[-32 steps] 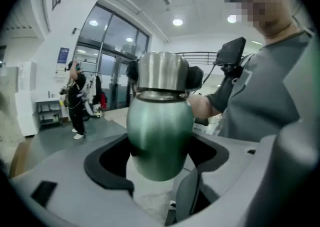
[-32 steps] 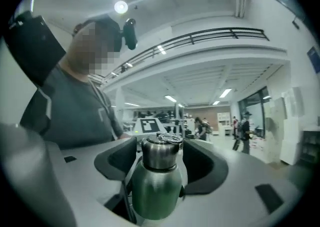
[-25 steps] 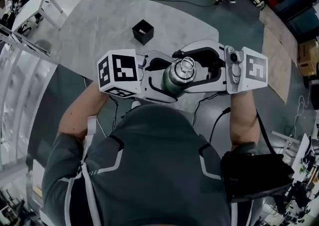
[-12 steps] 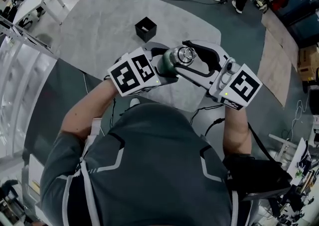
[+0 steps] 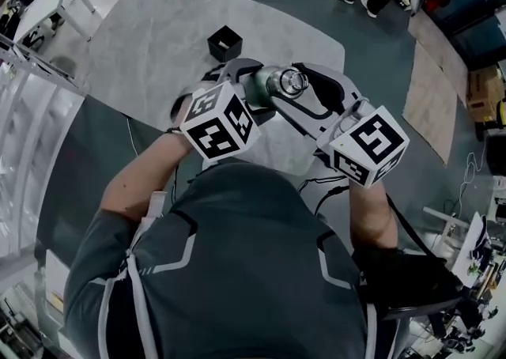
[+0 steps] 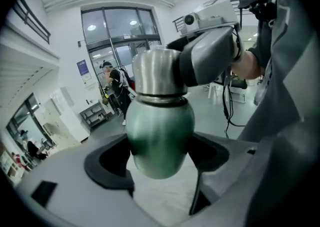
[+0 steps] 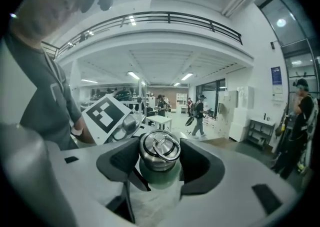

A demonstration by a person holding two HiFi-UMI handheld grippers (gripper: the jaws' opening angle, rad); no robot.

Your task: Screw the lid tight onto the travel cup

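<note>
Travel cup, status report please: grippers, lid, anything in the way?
Left gripper clamped on travel cup, green body. Right gripper clamped on steel lid, seated on the cup; tightness unknown. Black box on table stands apart, nothing blocking.

The travel cup [image 6: 159, 136] has a glossy green body under a bare silver lid [image 7: 159, 151]. The left claw [image 6: 160, 158] and right claw [image 7: 159, 166] are pale grey with black pads, each bearing a white cube [image 5: 217, 122] of black square markers. The surface [image 5: 150, 41] is mottled light grey; the box [image 5: 224, 43] on it, black.
</note>
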